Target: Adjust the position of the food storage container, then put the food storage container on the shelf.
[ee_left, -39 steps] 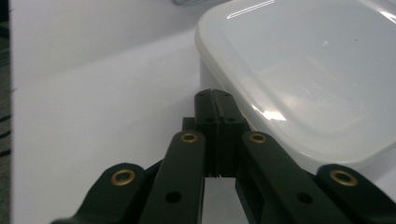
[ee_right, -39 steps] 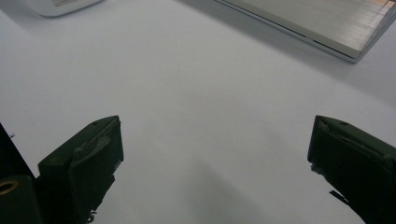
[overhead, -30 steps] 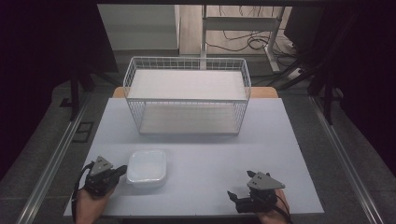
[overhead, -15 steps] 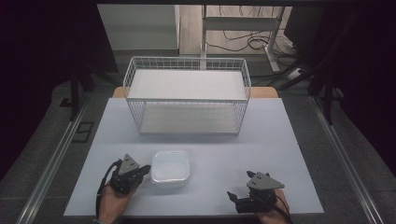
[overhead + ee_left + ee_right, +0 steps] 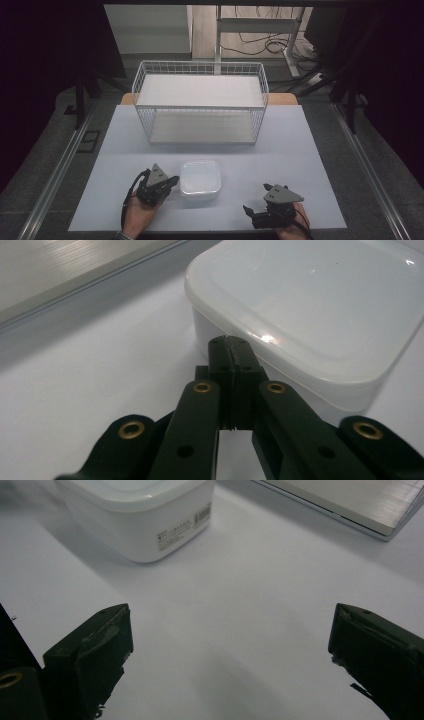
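A white lidded plastic container (image 5: 200, 176) sits on the white table (image 5: 290, 150), near its front middle. My left gripper (image 5: 172, 181) lies just to the container's left, held by a hand. In the left gripper view that gripper (image 5: 231, 342) is shut with nothing between its jaws, and its tips rest against the container (image 5: 310, 300) just under the lid's rim. My right gripper (image 5: 248, 212) rests at the front right, apart from the container. In the right gripper view it (image 5: 230, 615) stands open over bare table, with the labelled container (image 5: 140, 515) ahead at the upper left.
A white wire rack (image 5: 200, 106) with an upper and a lower shelf stands at the back middle of the table. Metal rails (image 5: 55, 175) run along both sides below the table. Cables and a stand lie on the floor behind.
My left gripper has moved right along the table's front, and the container has slid right ahead of it. The right gripper has stayed where it was.
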The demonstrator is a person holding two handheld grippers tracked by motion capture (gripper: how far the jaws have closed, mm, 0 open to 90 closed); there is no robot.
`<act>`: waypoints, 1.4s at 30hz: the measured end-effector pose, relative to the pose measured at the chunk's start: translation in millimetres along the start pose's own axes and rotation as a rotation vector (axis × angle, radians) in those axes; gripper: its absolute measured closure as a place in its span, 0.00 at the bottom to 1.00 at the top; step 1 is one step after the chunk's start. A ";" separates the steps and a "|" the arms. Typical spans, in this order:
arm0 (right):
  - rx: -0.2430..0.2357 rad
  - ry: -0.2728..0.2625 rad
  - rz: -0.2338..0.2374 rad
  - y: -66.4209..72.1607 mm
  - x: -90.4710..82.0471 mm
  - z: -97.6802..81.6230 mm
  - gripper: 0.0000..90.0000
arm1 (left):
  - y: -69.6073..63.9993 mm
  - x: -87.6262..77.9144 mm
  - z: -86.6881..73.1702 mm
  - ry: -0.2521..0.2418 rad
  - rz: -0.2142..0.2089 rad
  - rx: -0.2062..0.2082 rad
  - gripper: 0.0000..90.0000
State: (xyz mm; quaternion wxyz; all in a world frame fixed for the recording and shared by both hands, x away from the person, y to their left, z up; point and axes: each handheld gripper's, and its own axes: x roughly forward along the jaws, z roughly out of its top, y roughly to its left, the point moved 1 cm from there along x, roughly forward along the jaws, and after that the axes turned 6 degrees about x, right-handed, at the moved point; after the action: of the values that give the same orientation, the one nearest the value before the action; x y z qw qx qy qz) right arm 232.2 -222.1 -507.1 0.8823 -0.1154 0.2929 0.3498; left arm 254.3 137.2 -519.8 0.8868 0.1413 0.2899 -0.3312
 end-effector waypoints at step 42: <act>0.155 0.043 0.159 6.0 28.3 47.2 0.00 | 15.1 -12.8 17.6 -0.070 -0.173 -0.027 0.09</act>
State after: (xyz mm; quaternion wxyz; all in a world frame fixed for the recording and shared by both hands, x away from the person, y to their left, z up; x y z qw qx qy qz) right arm 265.2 -182.9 -486.1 0.8516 -0.0308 0.3462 0.3923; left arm 264.0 147.0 -497.2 0.8662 0.0919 0.2743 -0.4074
